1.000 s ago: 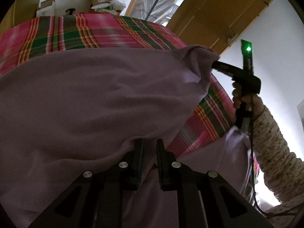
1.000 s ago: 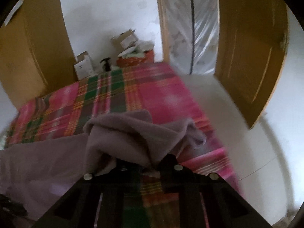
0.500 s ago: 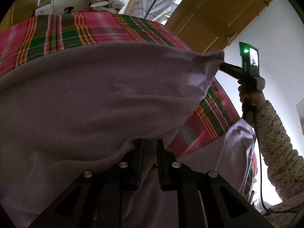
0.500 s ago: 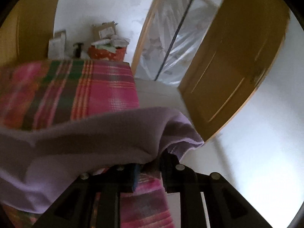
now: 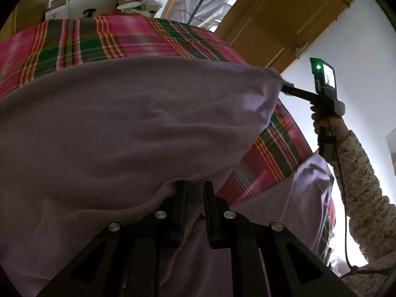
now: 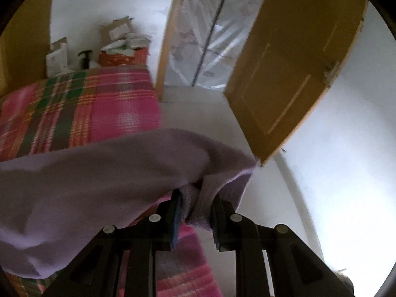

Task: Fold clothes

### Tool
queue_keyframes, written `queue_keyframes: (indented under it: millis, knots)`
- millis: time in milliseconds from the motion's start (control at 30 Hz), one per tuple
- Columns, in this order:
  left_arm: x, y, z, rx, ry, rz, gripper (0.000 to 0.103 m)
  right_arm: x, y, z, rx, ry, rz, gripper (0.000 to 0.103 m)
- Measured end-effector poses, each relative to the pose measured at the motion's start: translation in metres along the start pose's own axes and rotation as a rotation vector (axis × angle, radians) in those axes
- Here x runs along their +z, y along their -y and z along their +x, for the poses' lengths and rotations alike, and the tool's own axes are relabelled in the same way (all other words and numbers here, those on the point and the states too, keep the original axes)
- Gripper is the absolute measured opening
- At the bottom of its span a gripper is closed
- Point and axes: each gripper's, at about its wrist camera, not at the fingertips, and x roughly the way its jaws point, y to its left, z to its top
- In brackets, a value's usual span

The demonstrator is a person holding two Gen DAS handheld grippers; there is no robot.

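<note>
The soft lilac fleece garment (image 5: pixel 128 128) is being held taut, clamped in left tongs (image 5: pixel 194 212) and right tongs (image 6: pixel 195 212); tension should be kept even.

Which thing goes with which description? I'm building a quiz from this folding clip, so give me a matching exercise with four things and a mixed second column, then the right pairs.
Things:
1. lilac garment
2. plaid blanket
3. wooden door
4. cardboard boxes

Descriptions:
A. standing open beside the plastic-covered doorway
B. stacked against the wall beyond the far end of the bed
C. pinched at two edges by the left gripper and right gripper, held up and spread
D. pink and green, covering the bed

Pairs: 1-C, 2-D, 3-A, 4-B
</note>
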Motion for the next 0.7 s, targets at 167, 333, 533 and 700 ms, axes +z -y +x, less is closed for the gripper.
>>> queue_keyframes:
  millis: [167,333,533,700]
  knots:
    - [-0.002,0.001,-0.001,0.012,-0.002,-0.002,0.013,-0.001,0.024,-0.007,0.017,-0.022,0.081,0.02]
    - [-0.003,0.001,-0.001,0.013,-0.003,-0.016,0.013,0.009,0.044,-0.005,0.002,-0.029,0.127,0.021]
    - [-0.002,0.009,0.001,0.054,-0.007,0.026,0.013,0.023,0.049,-0.001,-0.124,-0.031,0.111,0.027]
    - [-0.002,0.003,0.001,0.026,0.004,0.006,0.013,0.015,0.057,0.0,-0.111,-0.025,0.128,0.027]
